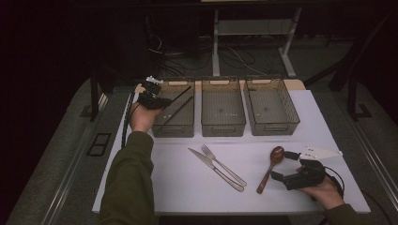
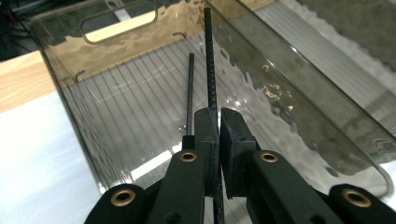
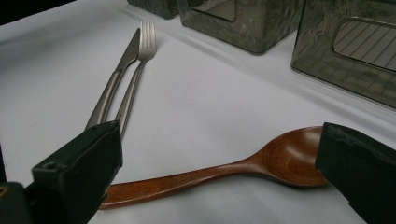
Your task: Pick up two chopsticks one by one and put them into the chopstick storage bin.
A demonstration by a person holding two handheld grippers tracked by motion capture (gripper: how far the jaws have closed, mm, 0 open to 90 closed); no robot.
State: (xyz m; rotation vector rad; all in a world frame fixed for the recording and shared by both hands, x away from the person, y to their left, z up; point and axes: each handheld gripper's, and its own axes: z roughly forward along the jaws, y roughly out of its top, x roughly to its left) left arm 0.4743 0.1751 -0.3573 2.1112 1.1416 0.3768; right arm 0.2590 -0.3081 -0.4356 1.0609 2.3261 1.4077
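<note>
Overhead, left claw (image 2: 218, 116) around chopstick (image 2: 209, 56).

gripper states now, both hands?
Left gripper: shut on a black chopstick, over the left bin.
Right gripper: open, jaws either side of the wooden spoon, not gripping it.

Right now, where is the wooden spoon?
In the high view, the wooden spoon lies on the table's right side, between the fork and the open right claw.

No readable text, label, brand or number appears anywhere.
</note>
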